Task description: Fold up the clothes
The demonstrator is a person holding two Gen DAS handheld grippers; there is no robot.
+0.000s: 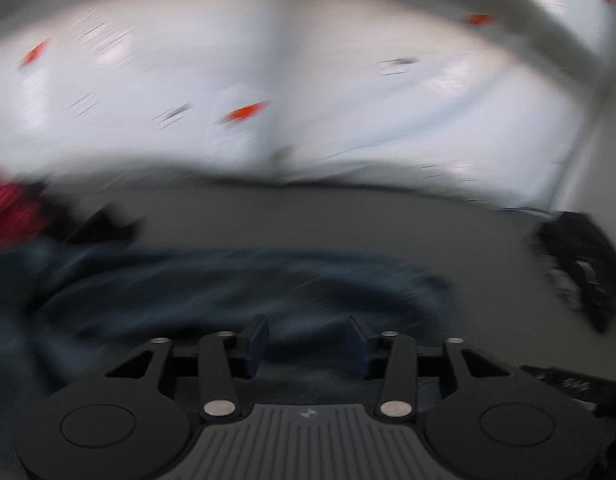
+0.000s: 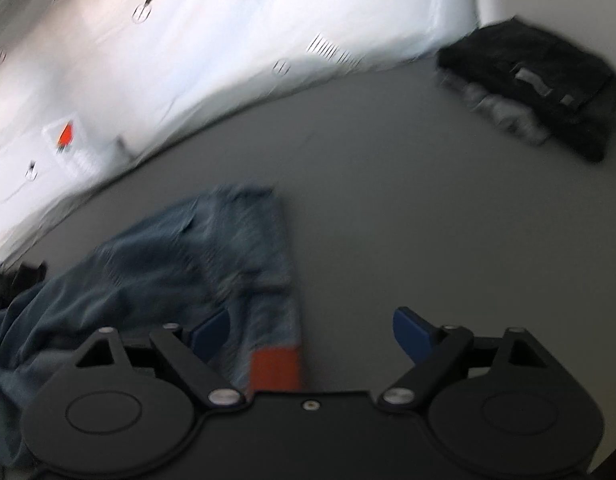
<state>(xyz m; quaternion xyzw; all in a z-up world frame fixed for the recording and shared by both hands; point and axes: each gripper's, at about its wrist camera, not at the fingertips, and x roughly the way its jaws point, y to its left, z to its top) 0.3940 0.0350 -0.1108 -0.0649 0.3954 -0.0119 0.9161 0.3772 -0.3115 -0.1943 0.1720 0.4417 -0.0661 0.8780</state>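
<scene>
Blue jeans (image 2: 196, 256) lie crumpled on the grey table (image 2: 388, 200), with an orange cuff (image 2: 274, 364) at the near end of one leg. My right gripper (image 2: 312, 332) is open, its blue fingers either side of that cuff, just above it. In the blurred left wrist view the jeans (image 1: 228, 288) show as a dark blue heap under my left gripper (image 1: 306, 340), which is open with nothing between its fingers.
A folded black garment (image 2: 536, 80) lies at the table's far right, also in the left wrist view (image 1: 580, 256). A red and black pile (image 1: 12, 208) sits at the far left. A white sheet with printed marks (image 2: 188, 60) hangs behind the table.
</scene>
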